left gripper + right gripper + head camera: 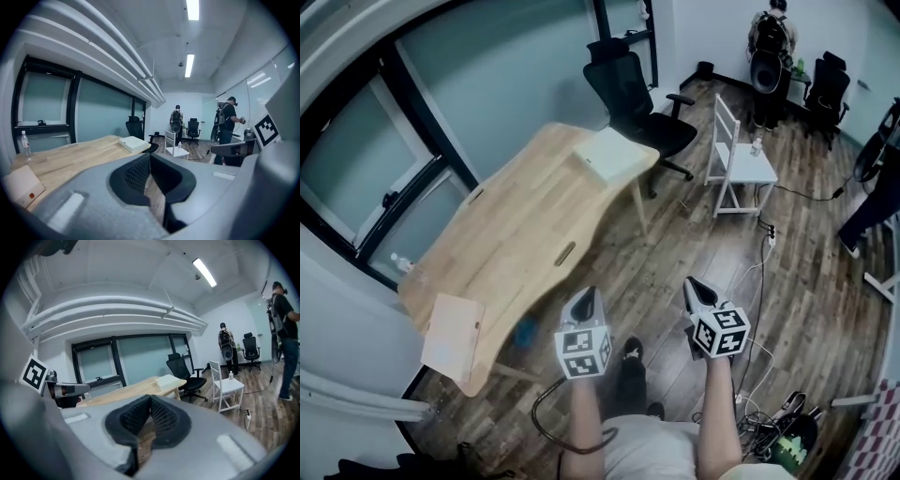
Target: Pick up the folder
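Observation:
A tan folder [453, 339] lies on the near left corner of the wooden table [525, 234], partly over its edge; it also shows low at the left of the left gripper view [21, 186]. My left gripper [588, 300] [149, 158] hovers over the floor to the right of the table, shut and empty. Beside it my right gripper [697, 288] [150, 400] is shut as well, with nothing between its jaws. Both point toward the far end of the room, apart from the folder.
A white box [610, 156] [134, 144] [169, 380] rests on the table's far end. A water bottle [26, 144] stands at the table's left side. A black office chair [639, 105], a white chair [738, 161], floor cables [761, 281] and people [769, 42] are beyond.

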The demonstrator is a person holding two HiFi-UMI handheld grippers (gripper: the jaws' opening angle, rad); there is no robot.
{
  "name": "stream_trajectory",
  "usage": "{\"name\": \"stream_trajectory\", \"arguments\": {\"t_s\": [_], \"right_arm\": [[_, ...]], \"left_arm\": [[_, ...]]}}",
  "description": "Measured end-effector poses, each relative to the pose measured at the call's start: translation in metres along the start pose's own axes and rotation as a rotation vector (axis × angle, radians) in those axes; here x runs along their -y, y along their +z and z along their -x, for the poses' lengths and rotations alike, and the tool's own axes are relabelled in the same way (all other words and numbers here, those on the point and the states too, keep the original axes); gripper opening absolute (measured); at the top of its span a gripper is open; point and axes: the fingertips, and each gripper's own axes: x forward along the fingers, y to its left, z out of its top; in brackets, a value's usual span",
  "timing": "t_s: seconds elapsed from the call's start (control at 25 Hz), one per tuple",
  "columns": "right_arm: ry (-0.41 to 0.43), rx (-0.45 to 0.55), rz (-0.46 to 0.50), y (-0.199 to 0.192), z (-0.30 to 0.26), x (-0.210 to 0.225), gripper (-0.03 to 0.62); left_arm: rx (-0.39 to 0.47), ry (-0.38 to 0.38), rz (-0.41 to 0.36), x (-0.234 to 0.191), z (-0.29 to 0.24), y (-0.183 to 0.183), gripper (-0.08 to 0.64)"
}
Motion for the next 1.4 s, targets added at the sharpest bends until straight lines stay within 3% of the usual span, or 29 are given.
{"name": "stream_trajectory", "arguments": {"t_s": [0.2,0.44,0.68,1.12,1.4], "right_arm": [[-0.021,-0.006,-0.027,0.035,-0.046,0.022,0.002],[-0.05,-0.014,-0.015,0.064,-0.1,0.047,0.002],[-0.087,-0.057,-0.017,0.069,-0.146,0.074,0.002],[-0.109,-0.028,-0.013,0.11,-0.235,0.095,0.002],[-0.075,-0.049,0.008,0.113,-0.273,0.095,0.002]], "left_arm": [[0.027,0.024,0.056,-0.029,-0.052,0.032,0.009],[0.013,0.004,0.121,-0.043,-0.119,0.034,0.009],[0.001,-0.036,0.096,-0.056,-0.182,0.053,0.009],[0.03,-0.077,0.045,-0.09,-0.276,0.099,0.009],[0.0,-0.032,-0.003,-0.116,-0.304,0.1,0.009]]}}
